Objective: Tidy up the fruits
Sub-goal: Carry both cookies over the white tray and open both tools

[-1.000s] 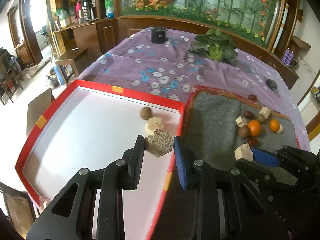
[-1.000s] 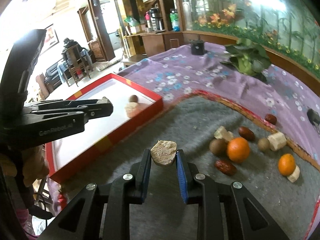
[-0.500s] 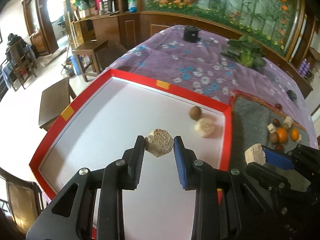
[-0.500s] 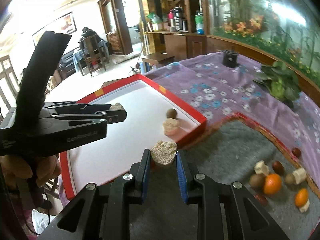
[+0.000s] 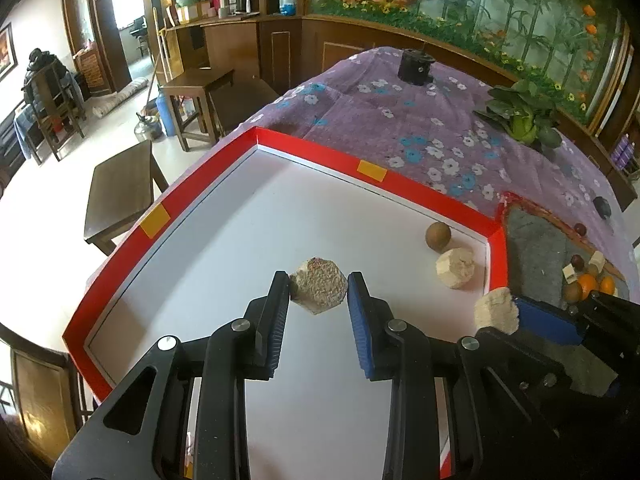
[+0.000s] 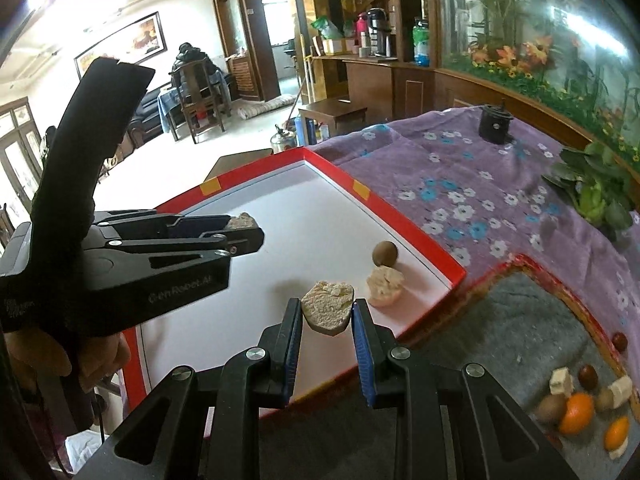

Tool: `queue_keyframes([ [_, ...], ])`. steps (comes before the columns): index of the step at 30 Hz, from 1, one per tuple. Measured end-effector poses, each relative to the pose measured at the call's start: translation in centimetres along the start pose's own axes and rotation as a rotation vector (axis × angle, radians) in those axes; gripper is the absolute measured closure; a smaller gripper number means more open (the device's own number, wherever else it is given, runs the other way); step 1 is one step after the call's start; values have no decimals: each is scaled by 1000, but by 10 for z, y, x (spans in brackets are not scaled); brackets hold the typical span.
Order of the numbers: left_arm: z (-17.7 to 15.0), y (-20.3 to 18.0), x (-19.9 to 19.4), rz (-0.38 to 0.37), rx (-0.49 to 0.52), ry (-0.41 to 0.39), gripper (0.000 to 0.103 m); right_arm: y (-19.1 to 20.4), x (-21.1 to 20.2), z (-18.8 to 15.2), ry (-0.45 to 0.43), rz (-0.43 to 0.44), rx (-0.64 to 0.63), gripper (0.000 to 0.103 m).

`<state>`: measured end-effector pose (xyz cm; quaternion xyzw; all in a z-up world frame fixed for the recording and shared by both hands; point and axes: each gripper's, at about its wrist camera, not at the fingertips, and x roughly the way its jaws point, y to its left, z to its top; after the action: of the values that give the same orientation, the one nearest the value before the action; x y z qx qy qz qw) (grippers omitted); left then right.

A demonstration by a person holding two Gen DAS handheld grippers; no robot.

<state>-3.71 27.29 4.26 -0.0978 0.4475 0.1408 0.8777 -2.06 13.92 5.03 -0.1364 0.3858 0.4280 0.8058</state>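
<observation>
A: What is held by the left tongs [image 5: 319, 290]?

B: A speckled tan chunk [image 5: 319, 290] is clamped between them, at lower centre of the left view. A pale crumbly chunk [image 6: 329, 312] is clamped likewise by the right tongs [image 6: 326, 314].

A: What has changed?

B: A second ago both tongs were seen over the grey felt mat [image 6: 516, 340] or at the tray's edge; now both chunks are carried over the white floor of the red-rimmed tray [image 5: 320, 152]. Release appears to be near.

A: And beyond the tongs?

B: A brown round fruit [image 5: 437, 235] and a pale chunk [image 5: 455, 269] are already lying in the tray, toward the right. Oranges [image 6: 576, 412] and other pieces are left on the mat, lower right.
</observation>
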Motion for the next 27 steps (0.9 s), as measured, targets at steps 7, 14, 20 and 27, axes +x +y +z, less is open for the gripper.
queue_keyframes([
  [7,5,3,11,8,-10,14,74,2,19,4,26,-2,-17,79],
  [14,6,7,19,23,-22,26,74,2,32,5,43,20,-24,79],
  [20,6,9,24,30,-26,39,74,7,45,5,67,24,-37,79],
  [27,7,11,29,47,-39,59,74,7,53,3,81,32,-30,79],
])
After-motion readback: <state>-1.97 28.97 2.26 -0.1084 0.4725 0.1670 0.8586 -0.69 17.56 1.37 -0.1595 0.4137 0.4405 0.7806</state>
